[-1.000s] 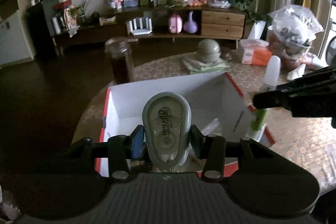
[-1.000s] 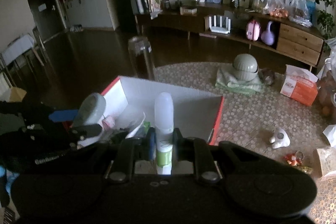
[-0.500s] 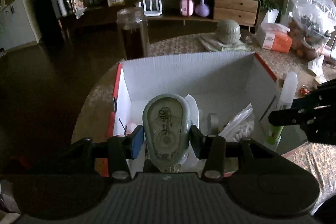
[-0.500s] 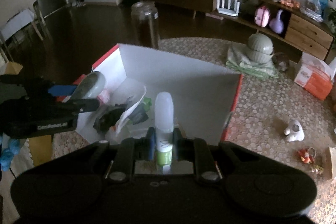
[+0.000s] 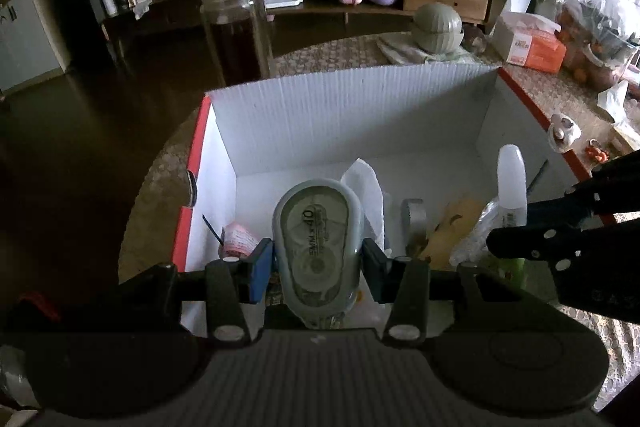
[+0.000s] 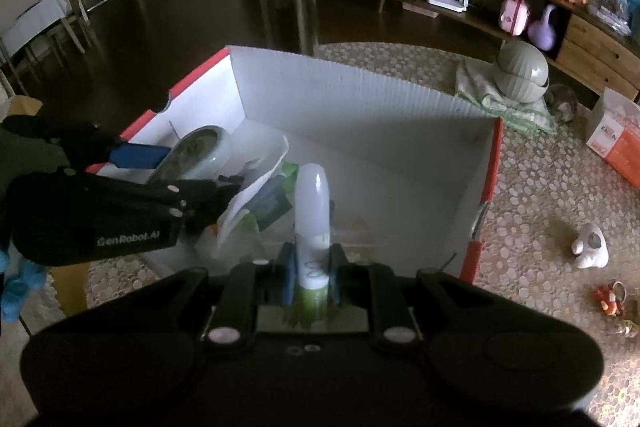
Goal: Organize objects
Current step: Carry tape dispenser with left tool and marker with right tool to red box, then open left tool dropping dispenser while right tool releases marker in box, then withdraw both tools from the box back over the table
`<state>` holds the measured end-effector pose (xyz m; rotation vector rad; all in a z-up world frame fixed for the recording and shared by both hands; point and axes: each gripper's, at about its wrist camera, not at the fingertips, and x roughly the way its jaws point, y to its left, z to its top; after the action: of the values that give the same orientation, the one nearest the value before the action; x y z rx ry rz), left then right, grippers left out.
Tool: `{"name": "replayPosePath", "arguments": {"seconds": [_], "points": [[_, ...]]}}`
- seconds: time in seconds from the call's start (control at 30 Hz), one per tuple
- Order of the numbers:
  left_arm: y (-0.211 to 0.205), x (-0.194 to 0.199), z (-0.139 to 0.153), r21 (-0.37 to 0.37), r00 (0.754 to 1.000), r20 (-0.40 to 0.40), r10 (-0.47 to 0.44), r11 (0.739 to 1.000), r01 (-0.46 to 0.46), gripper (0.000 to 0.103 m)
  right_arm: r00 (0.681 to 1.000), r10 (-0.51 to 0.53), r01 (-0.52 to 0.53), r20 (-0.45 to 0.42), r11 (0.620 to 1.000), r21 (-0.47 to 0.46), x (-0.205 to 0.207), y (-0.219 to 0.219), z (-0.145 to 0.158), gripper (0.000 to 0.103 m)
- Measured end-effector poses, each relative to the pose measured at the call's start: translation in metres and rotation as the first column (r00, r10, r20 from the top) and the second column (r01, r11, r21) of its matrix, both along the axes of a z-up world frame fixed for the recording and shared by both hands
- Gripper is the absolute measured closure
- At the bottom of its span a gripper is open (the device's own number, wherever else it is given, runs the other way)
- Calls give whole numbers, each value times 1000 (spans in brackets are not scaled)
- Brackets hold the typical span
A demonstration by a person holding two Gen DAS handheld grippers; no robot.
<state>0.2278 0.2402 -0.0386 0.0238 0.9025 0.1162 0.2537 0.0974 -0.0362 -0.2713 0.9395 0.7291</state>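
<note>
My left gripper (image 5: 318, 259) is shut on a grey-green correction tape dispenser (image 5: 318, 243) and holds it over the near part of a white box with red edges (image 5: 352, 107). My right gripper (image 6: 312, 259) is shut on a white and green spray bottle (image 6: 313, 219), held upright over the same box (image 6: 360, 115). The bottle (image 5: 511, 187) and right gripper show at the right of the left wrist view. The dispenser (image 6: 196, 157) and left gripper show at the left of the right wrist view. The box holds paper, a tape roll (image 5: 412, 219) and several small items.
A tall glass jar (image 5: 236, 31) stands behind the box on the patterned table (image 6: 540, 195). A green lidded bowl on a cloth (image 6: 520, 77), an orange tissue box (image 6: 618, 135) and a small white figurine (image 6: 590, 245) lie to the right.
Both grippers have moved forward and down over the box, carrying the dispenser and the bottle. The box fills more of both views now.
</note>
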Motion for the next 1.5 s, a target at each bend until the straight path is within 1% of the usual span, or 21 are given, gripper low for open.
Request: {"name": "replayPosePath", "arguments": {"seconds": [0.13, 0.27, 0.43, 0.57, 0.63, 0.73, 0.8, 0.87, 0.93, 1.1, 1.3, 1.5], "points": [[2, 6, -7, -11, 1000, -23, 12, 1000, -12, 57, 1000, -10, 10, -7, 1000, -13, 6, 4, -8, 86], [6, 11, -13, -22, 998, -51, 30, 999, -31, 57, 999, -42, 41, -21, 999, -26, 14, 8, -17, 86], [10, 15, -19, -32, 996, -74, 40, 999, -42, 57, 999, -50, 50, -14, 998, -37, 16, 12, -17, 86], [8, 19, -24, -27, 994, -104, 39, 999, -42, 57, 999, -49, 49, -9, 998, -43, 16, 13, -16, 82], [9, 19, -27, -31, 992, -114, 43, 998, -47, 57, 999, -46, 46, -1, 998, -50, 13, 12, -15, 79], [9, 20, -30, -38, 991, -125, 56, 997, -61, 57, 999, -34, 34, 3, 998, -48, 9, 9, -14, 78], [9, 18, -30, -44, 991, -118, 57, 997, -63, 56, 1000, -29, 29, 5, 999, -46, 6, 7, -13, 77], [9, 16, -28, -51, 993, -108, 57, 997, -63, 53, 1000, -28, 28, 3, 999, -36, 4, 3, -12, 74], [7, 14, -26, -60, 994, -96, 54, 996, -60, 48, 1000, -25, 25, 0, 999, -24, 2, -2, -9, 68], [1, 6, -17, -63, 996, -69, 59, 996, -64, 37, 1000, -17, 17, 16, 1000, 5, -6, -10, 1, 63], [1, -5, 1, -68, 996, -36, 76, 995, -78, 37, 999, -13, 12, 38, 999, 45, -18, -23, 17, 59], [-9, -22, 20, -72, 997, 5, 77, 994, -77, 37, 998, -13, 8, 60, 996, 84, -32, -40, 32, 56]]}}
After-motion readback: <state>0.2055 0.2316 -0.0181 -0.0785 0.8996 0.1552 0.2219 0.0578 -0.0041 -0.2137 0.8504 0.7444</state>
